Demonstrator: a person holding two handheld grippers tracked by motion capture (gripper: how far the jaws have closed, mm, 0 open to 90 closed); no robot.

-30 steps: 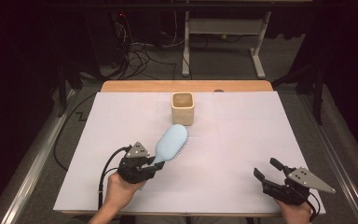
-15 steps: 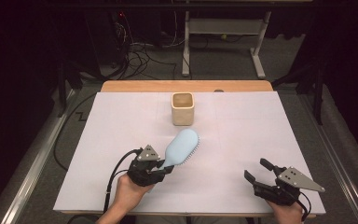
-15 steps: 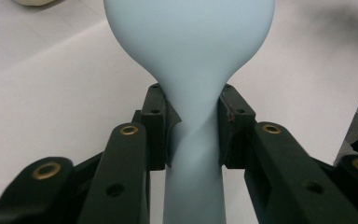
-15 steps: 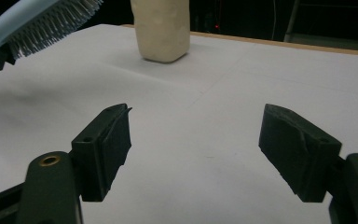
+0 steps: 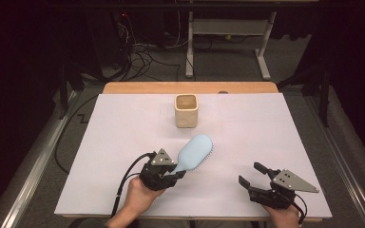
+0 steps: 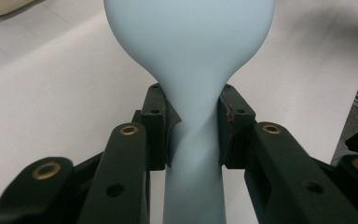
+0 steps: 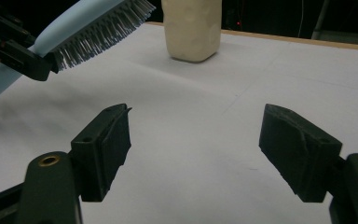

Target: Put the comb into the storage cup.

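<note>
hairbrush [image 6: 191,56] handle between left gripper [image 6: 193,123] fingers [image 6: 154,126]

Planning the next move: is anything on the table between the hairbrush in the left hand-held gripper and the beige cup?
Nothing visible. The left hand-held gripper holds the light blue hairbrush by its handle, raised off the table, and only bare white table lies between its head and the beige cup. The right hand-held gripper sits open, off to the side.

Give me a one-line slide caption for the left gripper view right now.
Left claw shut on the narrow neck of a pale blue hairbrush, held over the white table cover.
</note>
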